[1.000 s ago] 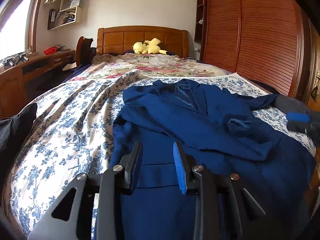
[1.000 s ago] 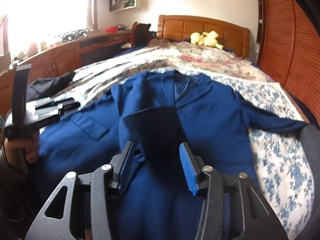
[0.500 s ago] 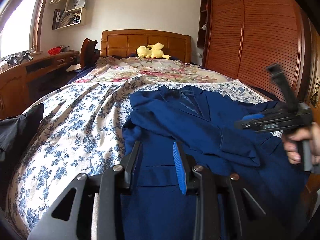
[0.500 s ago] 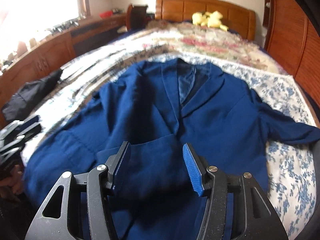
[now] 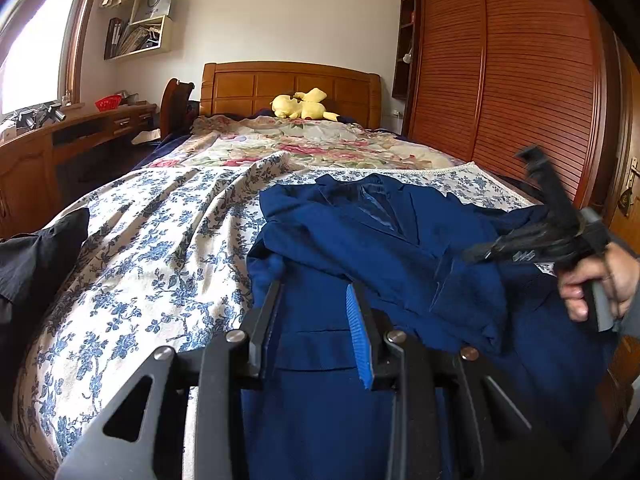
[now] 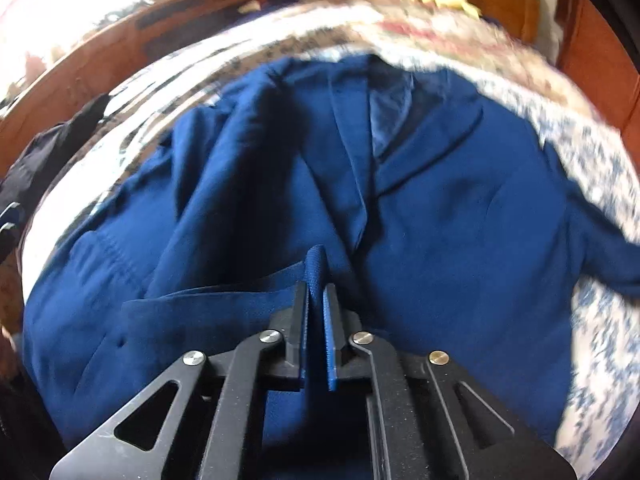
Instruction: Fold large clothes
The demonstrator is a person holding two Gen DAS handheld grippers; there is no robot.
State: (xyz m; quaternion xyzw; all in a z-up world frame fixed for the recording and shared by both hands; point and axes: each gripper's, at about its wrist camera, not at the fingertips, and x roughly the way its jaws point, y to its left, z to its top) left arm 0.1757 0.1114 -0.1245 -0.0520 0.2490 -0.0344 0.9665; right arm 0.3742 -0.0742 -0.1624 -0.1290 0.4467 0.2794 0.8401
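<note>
With the right gripper (image 6: 316, 304) clenched on a raised pinch of the dark blue suit jacket (image 6: 440, 216) lying on the floral-sheeted bed (image 5: 160, 240), and the left gripper (image 5: 316, 320) released above its hem, the fold should go over slowly and evenly.

Bed (image 5: 132, 240), floral sheet: blue jacket (image 5: 360, 240) spread flat; black garment (image 5: 36, 256) at edge.

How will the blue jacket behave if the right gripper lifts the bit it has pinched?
Likely floppy: the blue jacket drapes in soft folds over the bed, so only the pinched fold in the right gripper should rise first. The rest would probably trail and drag. It looks lined and structured at the lapels, so fairly heavy for one pinch; slipping is possible.
</note>
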